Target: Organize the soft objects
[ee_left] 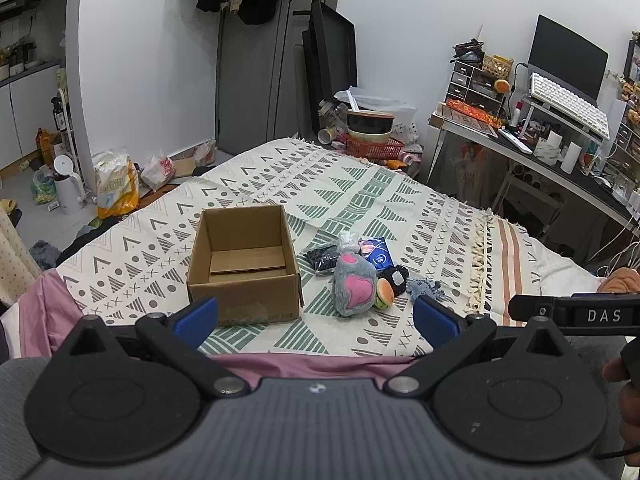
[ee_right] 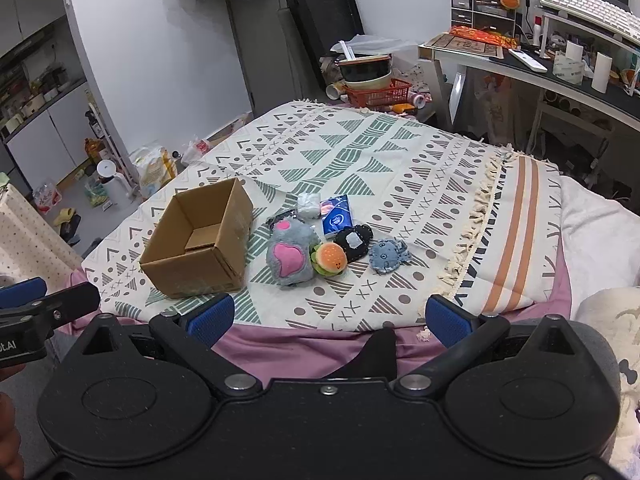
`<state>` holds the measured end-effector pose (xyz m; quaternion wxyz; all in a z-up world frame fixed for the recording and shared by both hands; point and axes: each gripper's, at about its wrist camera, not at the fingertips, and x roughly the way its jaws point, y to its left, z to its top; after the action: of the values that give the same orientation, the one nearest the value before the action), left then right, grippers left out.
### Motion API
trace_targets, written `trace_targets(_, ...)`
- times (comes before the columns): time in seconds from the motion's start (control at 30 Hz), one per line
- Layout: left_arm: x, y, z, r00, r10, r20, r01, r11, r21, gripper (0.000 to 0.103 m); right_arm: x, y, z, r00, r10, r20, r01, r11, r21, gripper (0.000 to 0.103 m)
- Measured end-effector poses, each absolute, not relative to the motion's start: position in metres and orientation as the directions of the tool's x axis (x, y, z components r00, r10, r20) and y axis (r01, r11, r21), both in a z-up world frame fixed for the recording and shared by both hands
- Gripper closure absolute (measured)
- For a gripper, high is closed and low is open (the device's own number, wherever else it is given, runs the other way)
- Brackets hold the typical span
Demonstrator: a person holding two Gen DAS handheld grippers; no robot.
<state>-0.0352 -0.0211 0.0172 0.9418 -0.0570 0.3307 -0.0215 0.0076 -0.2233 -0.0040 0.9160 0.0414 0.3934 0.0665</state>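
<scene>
We hold the left gripper (ee_left: 316, 316) and right gripper (ee_right: 330, 316) spread wide and empty, back from the bed edge. The toys (ee_right: 290, 258) cluster just right of the empty box (ee_right: 200, 240), keeping transfers short.

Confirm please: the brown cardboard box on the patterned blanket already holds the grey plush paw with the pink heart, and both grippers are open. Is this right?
Not quite. The brown cardboard box on the patterned blanket is empty; the grey plush paw with the pink heart lies on the blanket beside it, as the right wrist view shows. The left gripper and right gripper are indeed open.
</scene>
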Motion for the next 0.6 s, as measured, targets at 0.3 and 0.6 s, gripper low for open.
trace_targets(0.3,-0.025,-0.028,0.015,0.779,-0.088,-0.621,0.006,0.991,-0.132,0.0,0.02,-0.224,-0.01,0.672,0.169,-0.721,-0.109,0.986,0.13,0.0)
trace_targets(0.6,-0.002,-0.037,0.011,0.783,-0.1,-0.614,0.017,0.99,-0.14,0.001,0.044,-0.248,-0.017,0.679,0.196,-0.707,-0.084,0.978,0.19,0.0)
